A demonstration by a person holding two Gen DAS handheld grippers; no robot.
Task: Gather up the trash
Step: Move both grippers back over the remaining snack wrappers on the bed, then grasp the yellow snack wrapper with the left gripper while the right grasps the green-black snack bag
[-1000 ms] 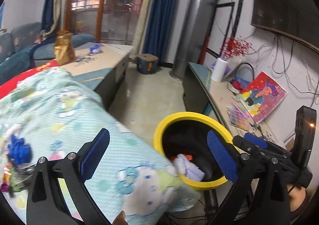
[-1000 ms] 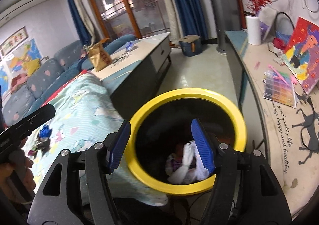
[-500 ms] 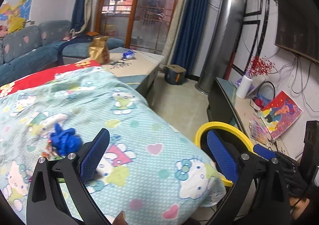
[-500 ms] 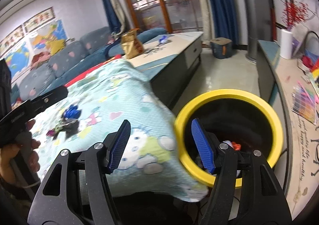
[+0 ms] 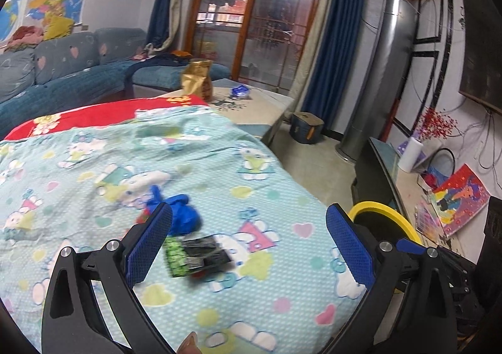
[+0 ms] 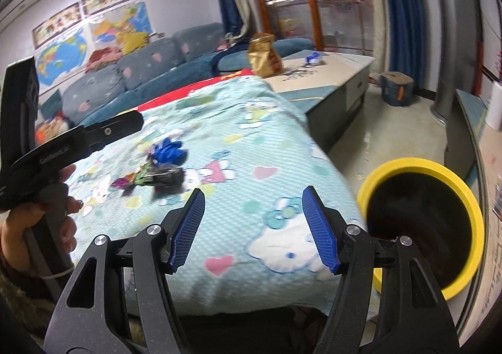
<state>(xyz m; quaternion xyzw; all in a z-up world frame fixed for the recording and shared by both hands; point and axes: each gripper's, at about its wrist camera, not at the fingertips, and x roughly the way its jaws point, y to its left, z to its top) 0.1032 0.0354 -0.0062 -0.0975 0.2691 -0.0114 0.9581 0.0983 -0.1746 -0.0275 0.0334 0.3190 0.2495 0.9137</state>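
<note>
**Both tongs empty above the patterned cloth, trash lying beside the bin**

The landmark is the yellow-rimmed bin [image 6: 422, 166], standing on the floor at the right edge of the surface covered by a pale blue cartoon-print cloth [image 5: 103, 162]. Its inside is dark and blurred, so its contents cannot be told.

Left of the bin, on the cloth, lies a small cluster of trash. A crumpled blue piece [image 5: 182, 216] sits farthest from the bin's side. Just in front of it lies a flat black-and-green wrapper [image 5: 196, 255], touching or nearly touching the blue piece. In the right wrist view a smaller purple scrap [image 6: 120, 182] shows on the far side of the wrapper from the bin.

The left tongs [image 5: 249, 247] hang over the cloth with the jaws wide apart and nothing between the pads; the wrapper shows below the gap. A hand [image 6: 40, 222] grips their handle, seen at the left of the right wrist view.

The right tongs [image 6: 254, 225] are nearer the bin, over bare cloth, jaws apart and empty.

Beyond the bin, a tabletop carries a gold bag [image 5: 197, 79].
</note>
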